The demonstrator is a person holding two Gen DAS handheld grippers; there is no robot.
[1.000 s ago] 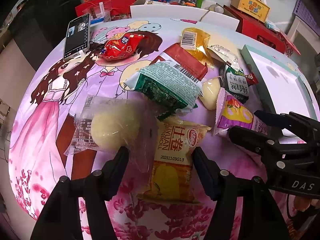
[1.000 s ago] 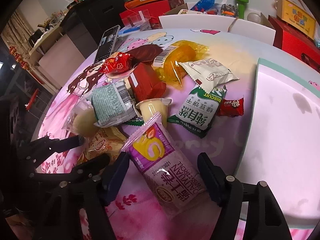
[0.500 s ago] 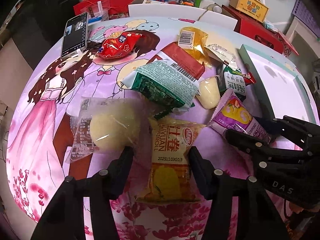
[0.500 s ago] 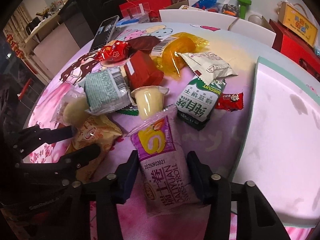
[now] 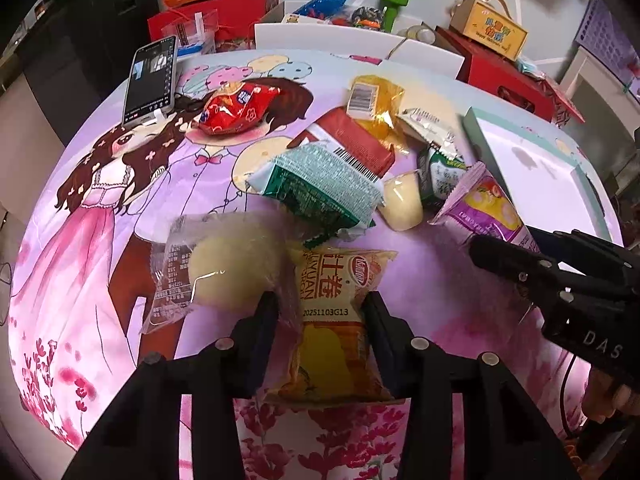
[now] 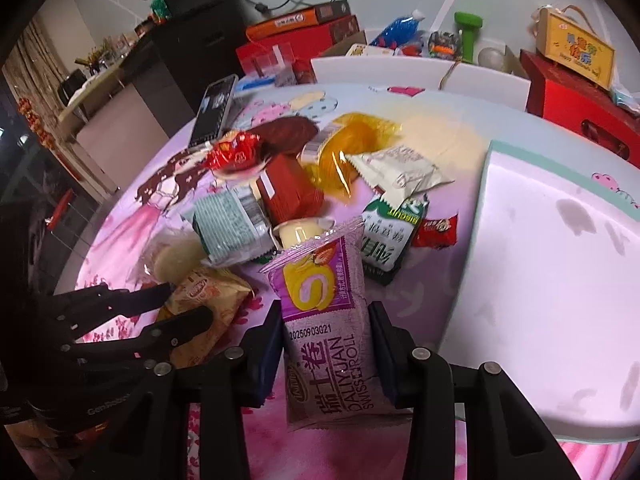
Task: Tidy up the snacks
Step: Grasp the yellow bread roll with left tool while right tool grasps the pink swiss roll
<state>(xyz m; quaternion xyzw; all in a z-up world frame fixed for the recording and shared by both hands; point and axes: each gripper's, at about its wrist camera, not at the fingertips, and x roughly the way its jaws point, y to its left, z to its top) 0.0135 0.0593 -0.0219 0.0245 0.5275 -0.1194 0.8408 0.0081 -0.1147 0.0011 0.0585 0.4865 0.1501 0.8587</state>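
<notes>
My left gripper (image 5: 320,308) is shut on a yellow Swiss roll packet (image 5: 332,320) on the pink tablecloth; it also shows in the right wrist view (image 6: 204,300). My right gripper (image 6: 326,316) is shut on a purple Swiss roll packet (image 6: 328,320), which shows in the left wrist view (image 5: 488,208) too. A pile of snacks lies beyond: a clear-wrapped bun (image 5: 228,268), a green wafer pack (image 5: 320,188), a jelly cup (image 5: 402,204), a red box (image 5: 352,140), a green biscuit pack (image 6: 388,240).
A pale tray with a teal rim (image 6: 560,312) lies to the right. A phone (image 5: 150,80) lies at the table's far left beside a red snack bag (image 5: 236,108). Boxes and clutter (image 5: 492,28) stand behind the table.
Both grippers moved forward over their packets and closed: the left on the yellow roll, the right on the purple roll.
</notes>
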